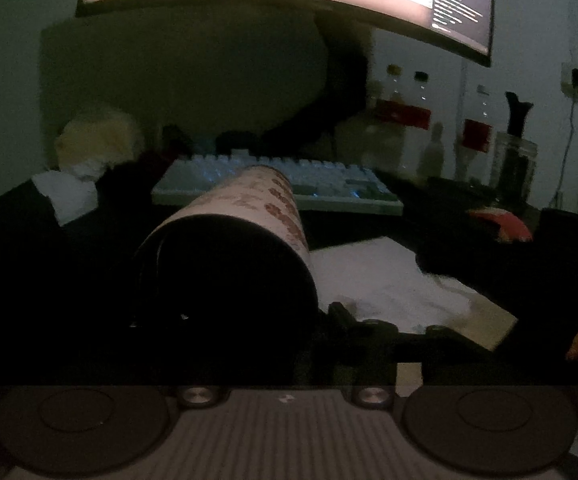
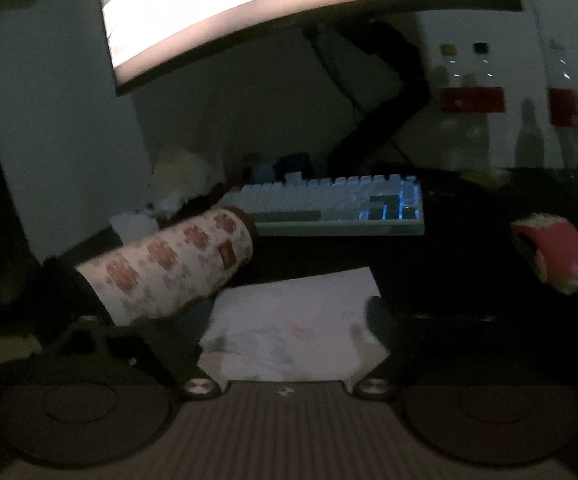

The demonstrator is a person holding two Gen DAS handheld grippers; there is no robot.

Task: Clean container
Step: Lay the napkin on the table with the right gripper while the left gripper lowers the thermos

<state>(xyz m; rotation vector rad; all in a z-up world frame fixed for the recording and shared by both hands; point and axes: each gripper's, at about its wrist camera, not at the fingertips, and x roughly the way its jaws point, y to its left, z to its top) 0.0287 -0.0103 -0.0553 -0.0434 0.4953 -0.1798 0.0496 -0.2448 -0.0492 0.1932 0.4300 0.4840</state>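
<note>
Patterned container [image 2: 169, 268] lying tilted over the dark desk [image 2: 429, 272], held in the left gripper [image 1: 225, 280], jaws clamped on its dark end; contents impossible to tell. Right gripper [image 2: 285, 332] pinching a white tissue [image 2: 289, 320] beside it, short of the keyboard [image 2: 329, 208].

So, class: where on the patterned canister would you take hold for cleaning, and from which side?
Grip the patterned canister across its round body at the near end, coming in along its axis, opposite the brown far end. The parallel curved sides suit two fingers. The left gripper appears shut on it this way, leaving most of its length free.
</note>
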